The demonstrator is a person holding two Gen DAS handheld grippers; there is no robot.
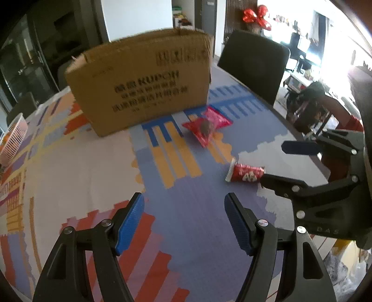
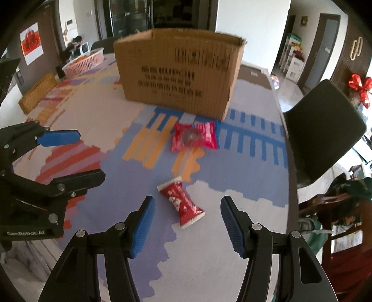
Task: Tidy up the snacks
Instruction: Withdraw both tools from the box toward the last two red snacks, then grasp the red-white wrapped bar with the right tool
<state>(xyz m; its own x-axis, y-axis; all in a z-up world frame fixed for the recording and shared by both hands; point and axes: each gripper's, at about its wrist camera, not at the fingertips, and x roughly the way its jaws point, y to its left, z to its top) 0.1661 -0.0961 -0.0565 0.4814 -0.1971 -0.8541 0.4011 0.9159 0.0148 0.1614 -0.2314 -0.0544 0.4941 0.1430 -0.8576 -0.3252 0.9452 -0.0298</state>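
Premises present as a private home, dining area. A large table (image 2: 88, 120) under a patterned multicolour cloth carries a cardboard box (image 2: 179, 76), a pink plastic basket (image 2: 86, 61) and a woven tray (image 2: 37, 93), with dark upholstered chairs (image 2: 325, 130) drawn up to it. Further domestic indicators: a glass-fronted cabinet (image 2: 130, 21), interior doors (image 2: 323, 46), a red decorative bow (image 2: 360, 88) on the wall, and cluttered shelving (image 2: 293, 58) in the adjoining passage.
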